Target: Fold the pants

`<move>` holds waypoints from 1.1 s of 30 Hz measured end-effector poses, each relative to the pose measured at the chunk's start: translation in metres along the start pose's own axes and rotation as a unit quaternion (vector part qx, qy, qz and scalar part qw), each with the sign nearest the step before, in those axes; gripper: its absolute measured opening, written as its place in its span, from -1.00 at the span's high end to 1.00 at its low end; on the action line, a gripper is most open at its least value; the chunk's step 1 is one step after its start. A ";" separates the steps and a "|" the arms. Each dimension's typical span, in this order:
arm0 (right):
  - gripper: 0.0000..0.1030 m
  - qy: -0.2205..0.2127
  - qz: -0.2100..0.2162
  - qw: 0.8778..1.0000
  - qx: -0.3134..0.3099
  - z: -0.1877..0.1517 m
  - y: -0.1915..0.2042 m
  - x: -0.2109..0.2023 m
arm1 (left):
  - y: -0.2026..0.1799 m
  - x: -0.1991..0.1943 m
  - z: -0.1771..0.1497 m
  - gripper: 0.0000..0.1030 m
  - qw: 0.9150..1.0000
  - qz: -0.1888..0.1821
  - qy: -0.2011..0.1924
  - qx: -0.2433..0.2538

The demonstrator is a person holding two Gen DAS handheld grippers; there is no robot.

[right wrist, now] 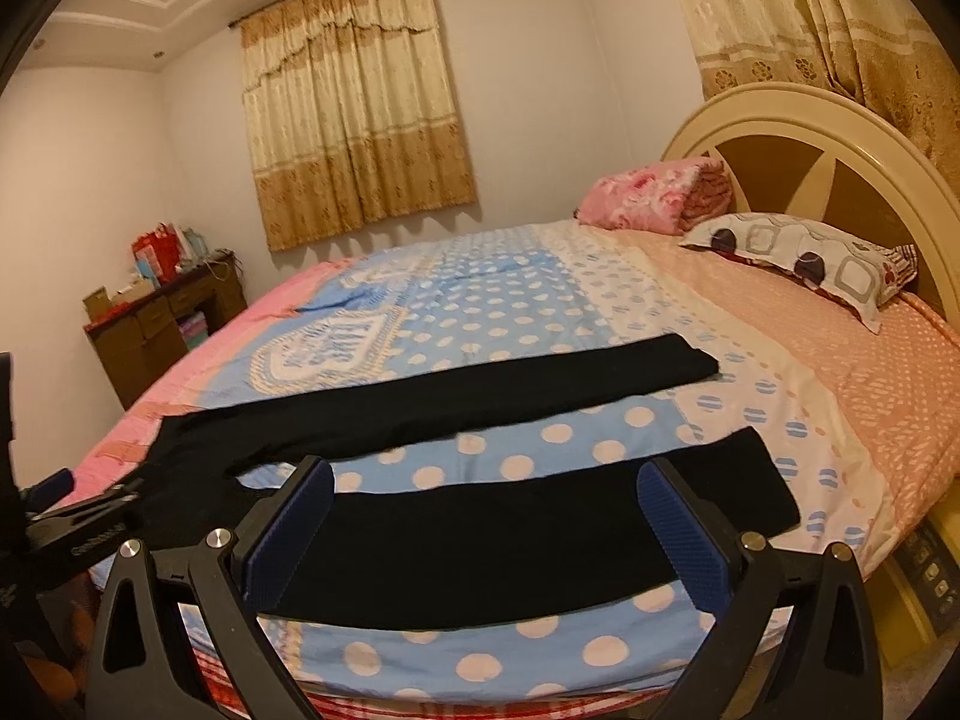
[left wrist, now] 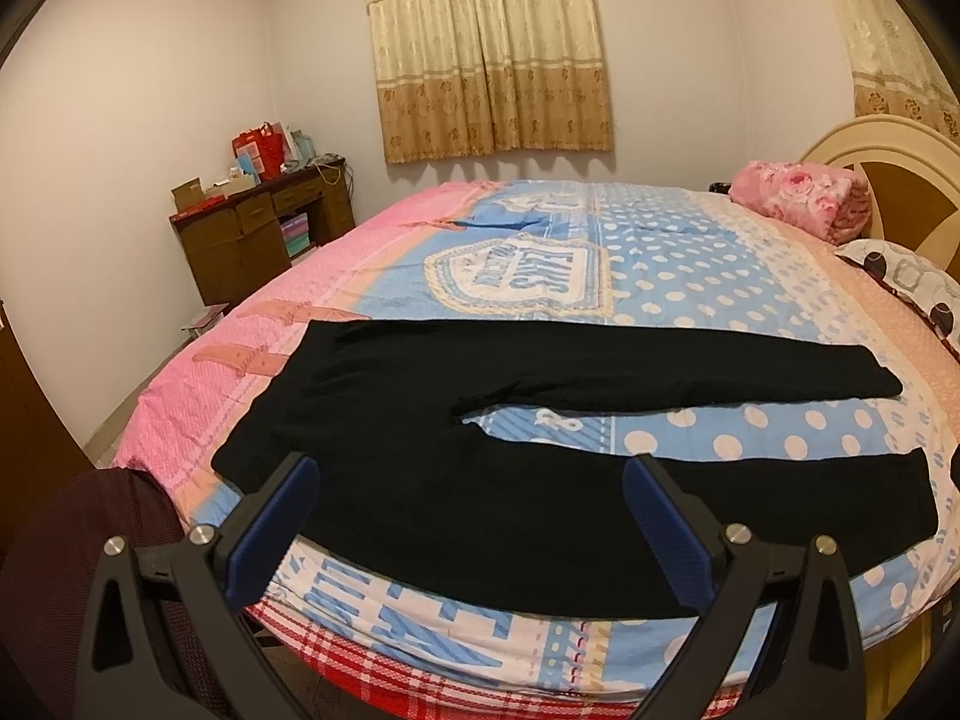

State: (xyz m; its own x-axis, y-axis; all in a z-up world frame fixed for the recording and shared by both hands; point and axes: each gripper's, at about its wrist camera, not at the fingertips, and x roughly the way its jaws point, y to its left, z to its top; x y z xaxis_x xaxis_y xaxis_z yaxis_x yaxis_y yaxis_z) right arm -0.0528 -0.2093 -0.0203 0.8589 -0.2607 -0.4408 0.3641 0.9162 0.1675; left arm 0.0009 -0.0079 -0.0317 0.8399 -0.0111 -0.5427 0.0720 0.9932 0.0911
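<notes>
Pants: black pants (left wrist: 456, 468) lie flat and unfolded on the near part of the bed (left wrist: 708, 276), waist to the left, both legs running to the right toward the headboard (right wrist: 798, 138).
Long axis: left to right across the scene, roughly crosswise to the way both grippers point.
Legs: spread in a narrow V, with a strip of polka-dot cover showing between them; the near leg (right wrist: 480, 546) sits close to the bed's near edge, the far leg (right wrist: 480, 396) behind it.
Left gripper (left wrist: 471, 534): spread wide, holding nothing, poised over the waist and seat end.
Right gripper (right wrist: 486, 540): also spread wide and empty, above the near leg, its cuff just to the right.
Nearer hand: left for the waistband, right for the cuffs, by my reading.
Likely next move: take the near leg's edge and carry it over onto the far leg.
Fabric: matte, soft, thin-looking knit, almost creaseless; likely limp when lifted.
Finger pads (left wrist: 273, 531): blue, ribbed texture, on black frames.
Bedding: smooth printed cotton-like cover in pink, blue and cream.
</notes>
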 end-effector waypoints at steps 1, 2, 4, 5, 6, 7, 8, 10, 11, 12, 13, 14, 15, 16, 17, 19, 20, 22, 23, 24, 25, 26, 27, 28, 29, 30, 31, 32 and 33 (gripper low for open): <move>-0.98 0.003 -0.003 1.000 0.000 0.000 -0.002 0.002 | -0.001 -0.001 -0.002 -1.00 1.000 0.000 0.001 0.001; -0.98 0.007 -0.007 1.000 0.002 0.000 -0.005 0.005 | 0.001 0.001 0.002 -1.00 1.000 0.000 0.003 0.003; -0.98 0.011 -0.012 1.000 0.005 0.001 -0.009 0.007 | 0.001 0.001 0.001 -1.00 1.000 -0.001 0.005 0.006; -0.98 0.013 -0.015 1.000 0.005 0.001 -0.010 0.009 | 0.000 0.001 0.002 -1.00 1.000 -0.001 0.006 0.008; -0.98 0.015 -0.019 1.000 0.004 0.002 -0.011 0.010 | 0.000 0.002 0.002 -1.00 1.000 -0.002 0.007 0.009; -0.98 0.016 -0.022 1.000 0.003 0.002 -0.011 0.011 | 0.000 0.001 0.001 -1.00 1.000 -0.002 0.008 0.009; -0.98 0.018 -0.025 1.000 0.000 0.002 -0.012 0.012 | 0.001 0.003 0.003 -1.00 1.000 -0.002 0.010 0.010; -0.98 0.020 -0.028 0.999 -0.005 0.002 -0.011 0.014 | 0.000 0.005 0.008 -1.00 1.000 -0.002 0.012 0.011; -0.98 0.021 -0.029 0.999 -0.008 0.002 -0.010 0.015 | 0.000 0.005 0.008 -1.00 1.000 -0.001 0.012 0.011; -0.98 0.022 -0.031 0.999 -0.010 0.002 -0.010 0.017 | 0.001 0.006 0.008 -1.00 1.000 0.001 0.012 0.011; -0.98 0.022 -0.032 0.999 -0.012 0.002 -0.010 0.018 | 0.002 0.008 0.009 -1.00 1.000 0.003 0.012 0.011; -0.98 0.024 -0.034 0.999 -0.014 0.002 -0.011 0.020 | 0.003 0.009 0.010 -1.00 1.000 0.005 0.012 0.011; -0.98 0.025 -0.035 0.999 -0.015 0.002 -0.012 0.022 | 0.004 0.010 0.009 -1.00 1.000 0.008 0.012 0.010; -0.98 0.025 -0.037 0.999 -0.015 0.003 -0.012 0.024 | 0.007 0.013 0.009 -1.00 1.000 0.014 0.013 0.010; -0.98 0.026 -0.039 0.999 -0.015 0.004 -0.014 0.028 | 0.008 0.016 0.010 -1.00 1.000 0.018 0.014 0.010; -0.98 0.028 -0.044 0.999 -0.017 0.005 -0.017 0.034 | 0.012 0.022 0.010 -1.00 0.999 0.031 0.017 0.012; -0.98 0.029 -0.048 0.998 -0.020 0.006 -0.018 0.039 | 0.014 0.027 0.010 -1.00 0.999 0.038 0.020 0.012; -0.98 0.036 -0.055 0.998 -0.023 0.008 -0.022 0.049 | 0.020 0.035 0.010 -1.00 0.998 0.049 0.027 0.011; -0.98 0.039 -0.057 0.997 -0.024 0.010 -0.024 0.055 | 0.022 0.039 0.011 -1.00 0.998 0.055 0.029 0.010; -0.98 0.043 -0.058 0.997 -0.025 0.012 -0.027 0.061 | 0.025 0.043 0.011 -1.00 0.998 0.061 0.032 0.010; -0.98 0.047 -0.058 0.997 -0.025 0.014 -0.031 0.067 | 0.028 0.048 0.012 -1.00 0.997 0.070 0.036 0.009; -0.98 0.051 -0.057 0.997 -0.026 0.015 -0.034 0.072 | 0.031 0.055 0.013 -1.00 0.996 0.076 0.041 0.010; -0.98 0.055 -0.057 0.996 -0.027 0.017 -0.037 0.077 | 0.034 0.061 0.015 -1.00 0.996 0.080 0.047 0.012; -0.98 0.058 -0.060 0.996 -0.029 0.018 -0.040 0.082 | 0.038 0.069 0.016 -1.00 0.995 0.085 0.054 0.013; -0.98 0.062 -0.064 0.995 -0.033 0.020 -0.044 0.088 | 0.042 0.078 0.018 -1.00 0.994 0.092 0.062 0.014; -0.98 0.065 -0.068 0.995 -0.036 0.021 -0.048 0.093 | 0.044 0.084 0.019 -1.00 0.993 0.097 0.068 0.014; -0.98 0.068 -0.072 0.994 -0.038 0.022 -0.052 0.098 | 0.048 0.094 0.022 -1.00 0.992 0.102 0.077 0.012; -0.98 0.074 -0.078 0.994 -0.036 0.023 -0.058 0.104 | 0.051 0.102 0.023 -1.00 0.991 0.106 0.083 0.011; -0.98 0.078 -0.081 0.993 -0.032 0.025 -0.063 0.109 | 0.053 0.110 0.026 -1.00 0.990 0.112 0.090 0.009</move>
State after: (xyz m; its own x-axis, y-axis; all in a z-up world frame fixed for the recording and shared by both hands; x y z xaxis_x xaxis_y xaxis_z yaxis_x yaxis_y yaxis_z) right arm 0.0270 -0.3034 -0.0568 0.7232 -0.3603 -0.5892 0.4649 0.8848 0.0297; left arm 0.1112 0.0405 -0.0649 0.7261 0.2313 -0.6476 -0.0943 0.9663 0.2394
